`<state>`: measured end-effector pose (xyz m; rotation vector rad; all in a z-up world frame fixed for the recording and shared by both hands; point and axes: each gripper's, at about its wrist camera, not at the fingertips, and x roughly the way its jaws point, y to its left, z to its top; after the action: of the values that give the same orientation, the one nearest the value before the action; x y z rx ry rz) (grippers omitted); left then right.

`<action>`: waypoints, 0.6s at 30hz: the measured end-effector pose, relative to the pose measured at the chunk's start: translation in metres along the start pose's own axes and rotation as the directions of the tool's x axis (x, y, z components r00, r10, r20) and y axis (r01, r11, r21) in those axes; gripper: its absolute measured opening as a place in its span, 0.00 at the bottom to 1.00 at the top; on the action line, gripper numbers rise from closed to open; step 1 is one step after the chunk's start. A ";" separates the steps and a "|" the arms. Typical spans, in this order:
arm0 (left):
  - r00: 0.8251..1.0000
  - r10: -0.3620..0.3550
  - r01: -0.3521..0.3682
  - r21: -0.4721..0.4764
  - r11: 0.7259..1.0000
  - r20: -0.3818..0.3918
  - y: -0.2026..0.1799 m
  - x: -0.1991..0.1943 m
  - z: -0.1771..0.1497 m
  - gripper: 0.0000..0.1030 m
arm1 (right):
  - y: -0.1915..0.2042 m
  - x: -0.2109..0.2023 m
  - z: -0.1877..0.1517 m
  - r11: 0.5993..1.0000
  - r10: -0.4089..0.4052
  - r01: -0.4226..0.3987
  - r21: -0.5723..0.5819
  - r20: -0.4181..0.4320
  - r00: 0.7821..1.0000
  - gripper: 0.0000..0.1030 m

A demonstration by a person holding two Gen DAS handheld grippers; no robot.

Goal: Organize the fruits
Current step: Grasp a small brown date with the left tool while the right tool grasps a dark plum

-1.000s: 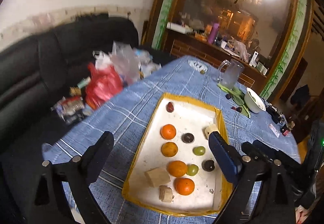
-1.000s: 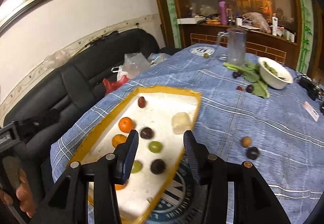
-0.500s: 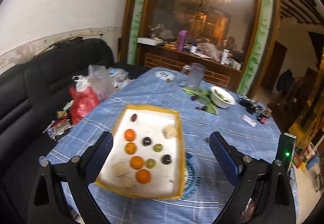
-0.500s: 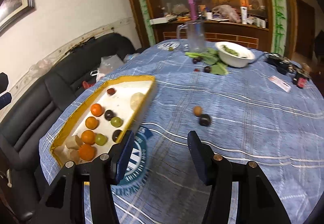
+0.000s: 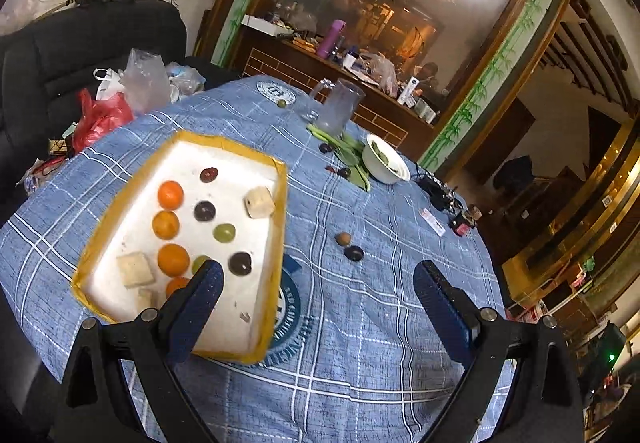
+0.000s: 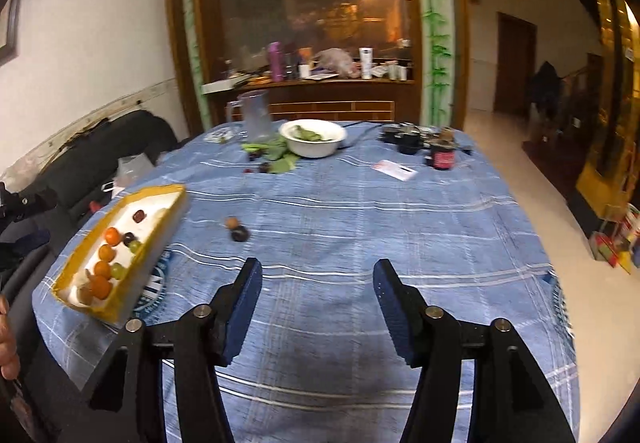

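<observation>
- The tray (image 5: 280,203) lies at the table's (image 5: 360,323) left edge, with oranges (image 5: 170,195) in one column and dark fruits (image 5: 204,211) and green ones (image 5: 224,232) in the next, apparently sorted by kind.
- Two strays, a brown fruit (image 6: 231,222) touching a dark plum (image 6: 240,233), lie on the cloth just right of the tray, likely next.
- The right gripper (image 6: 318,303) is empty and its jaws are opening, aimed toward them.
- The left gripper (image 5: 316,295) hovers wide and empty by the tray.

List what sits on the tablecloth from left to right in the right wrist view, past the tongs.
Yellow-rimmed tray → brown fruit beside dark plum → white bowl → white card → dark jar.
</observation>
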<state>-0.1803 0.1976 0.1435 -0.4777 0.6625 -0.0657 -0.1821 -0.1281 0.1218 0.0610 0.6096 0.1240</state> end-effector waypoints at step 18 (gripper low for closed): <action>0.964 -0.005 0.024 0.068 0.997 -0.267 -0.033 0.142 0.039 0.58 | 0.080 0.196 0.031 0.957 0.273 -0.291 -0.023 -0.274 0.922 0.58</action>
<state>-0.0415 0.1543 0.1039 -0.4084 0.9178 -0.1697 -0.0125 -0.0231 0.0437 0.0709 0.8660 0.4377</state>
